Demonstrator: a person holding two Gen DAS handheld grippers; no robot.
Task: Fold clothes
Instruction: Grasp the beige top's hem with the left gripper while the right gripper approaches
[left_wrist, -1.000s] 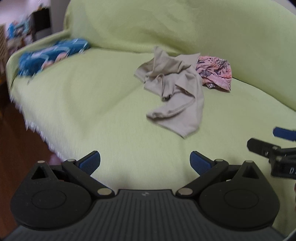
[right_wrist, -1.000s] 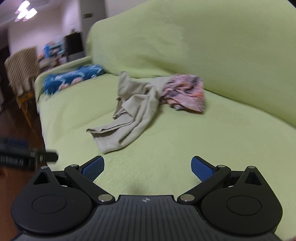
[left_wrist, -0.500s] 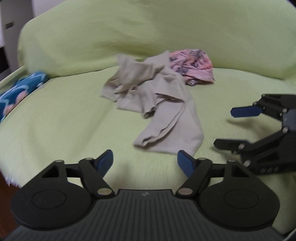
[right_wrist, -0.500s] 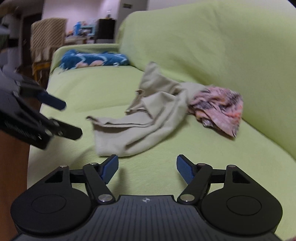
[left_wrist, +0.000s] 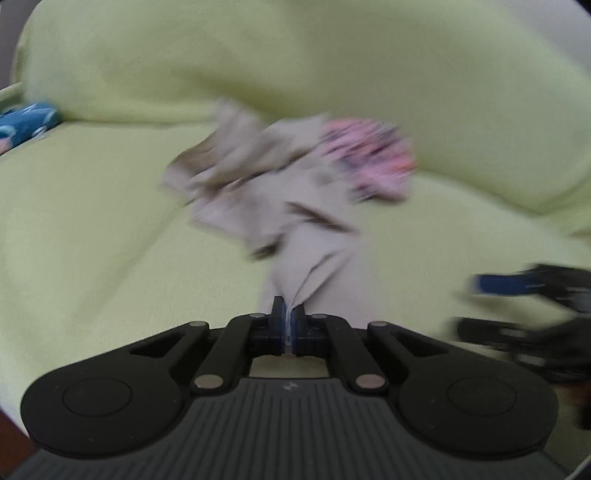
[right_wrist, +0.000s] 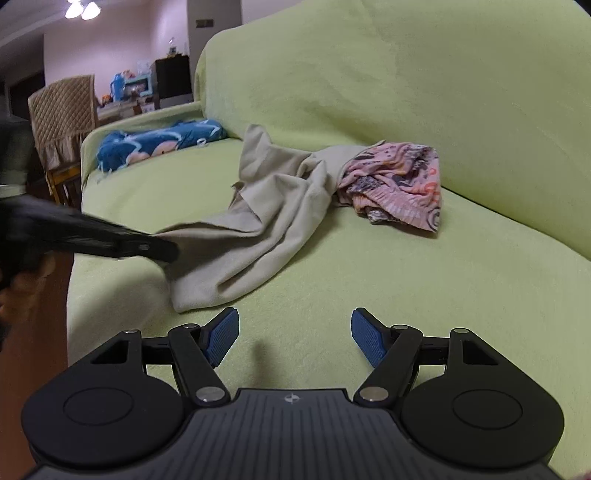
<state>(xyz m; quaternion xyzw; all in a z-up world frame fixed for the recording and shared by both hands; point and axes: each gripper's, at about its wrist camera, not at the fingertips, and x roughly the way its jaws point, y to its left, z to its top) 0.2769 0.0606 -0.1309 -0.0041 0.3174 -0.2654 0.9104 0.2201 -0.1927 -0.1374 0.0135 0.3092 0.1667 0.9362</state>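
Note:
A crumpled beige garment lies on the seat of the green sofa, its far end touching a pink patterned garment. My left gripper is shut on the beige garment's near edge, with fabric pinched between the blue pads. In the right wrist view the left gripper comes in from the left and meets the beige garment at its near left corner. My right gripper is open over bare seat, just right of that garment's near hem, nothing between its fingers. The pink garment lies beyond.
A blue patterned cloth lies at the sofa's far left end by the armrest. Past it stand a quilt-covered chair and cluttered furniture. The sofa back rises behind the clothes. A hand shows at the left edge.
My left gripper moved forward to the beige garment's near edge and shut on it. The right gripper's jaws narrowed a little and it came slightly closer to the seat.

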